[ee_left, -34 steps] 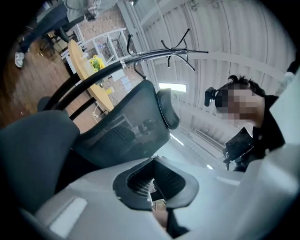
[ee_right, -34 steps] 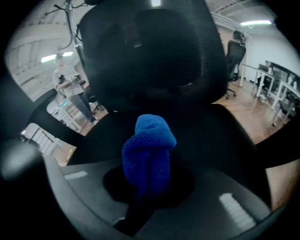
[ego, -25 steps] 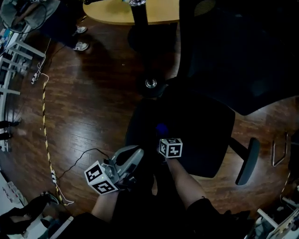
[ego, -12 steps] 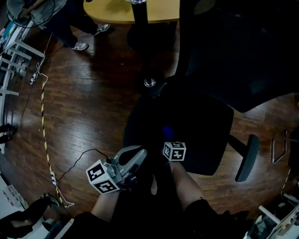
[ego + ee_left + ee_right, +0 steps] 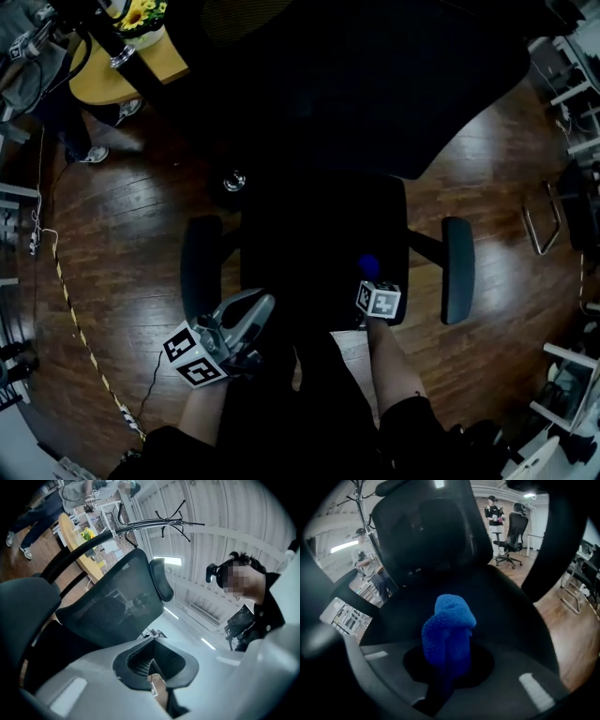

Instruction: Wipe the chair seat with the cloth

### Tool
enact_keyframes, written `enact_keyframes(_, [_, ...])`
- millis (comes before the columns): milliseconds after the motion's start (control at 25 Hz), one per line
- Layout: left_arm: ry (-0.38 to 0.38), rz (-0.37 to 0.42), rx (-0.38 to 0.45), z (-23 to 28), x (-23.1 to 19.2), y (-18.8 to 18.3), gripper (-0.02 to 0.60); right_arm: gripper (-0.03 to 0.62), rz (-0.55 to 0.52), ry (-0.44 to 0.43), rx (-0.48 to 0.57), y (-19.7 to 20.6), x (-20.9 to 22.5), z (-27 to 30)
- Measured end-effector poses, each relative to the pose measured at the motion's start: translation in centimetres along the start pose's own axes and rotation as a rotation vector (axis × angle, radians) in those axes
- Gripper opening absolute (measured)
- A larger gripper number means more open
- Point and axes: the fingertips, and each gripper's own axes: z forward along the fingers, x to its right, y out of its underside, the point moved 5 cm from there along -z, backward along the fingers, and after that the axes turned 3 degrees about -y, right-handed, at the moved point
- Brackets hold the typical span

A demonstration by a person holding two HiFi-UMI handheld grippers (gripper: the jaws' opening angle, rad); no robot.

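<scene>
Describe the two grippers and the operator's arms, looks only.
Left gripper: pale grey moulded shell, dark ribbed lining inside the tongs, and a white cube with black square markers at the rear. Right gripper: the same kind of marker cube; its body reads dark grey in its own view. Forearms are bare, with a dark sleeve above.

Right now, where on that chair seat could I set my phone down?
The chair seat looks bare from the left armrest across its middle and back. Its front right corner, near the right armrest, is crowded: the right tongs hold the blue cloth there.
</scene>
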Motion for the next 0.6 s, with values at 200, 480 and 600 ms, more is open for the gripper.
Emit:
enact_keyframes(200, [0.047, 0.001, -0.056, 3.0, 0.7, 0.8, -0.011, 0.035, 0.023, 0.116, 0.057, -0.9, 7.0, -4.2])
enact_keyframes(480, [0.060, -0.003, -0.085, 4.8, 1.0, 1.1, -0.011, 0.035, -0.008, 0.140, 0.078, -0.8, 7.7, -4.8])
enact_keyframes(600, [0.035, 0.005, -0.061, 4.0, 0.5, 0.6, -0.011, 0.035, -0.005, 0.113, 0.076, -1.2, 8.0, -4.8])
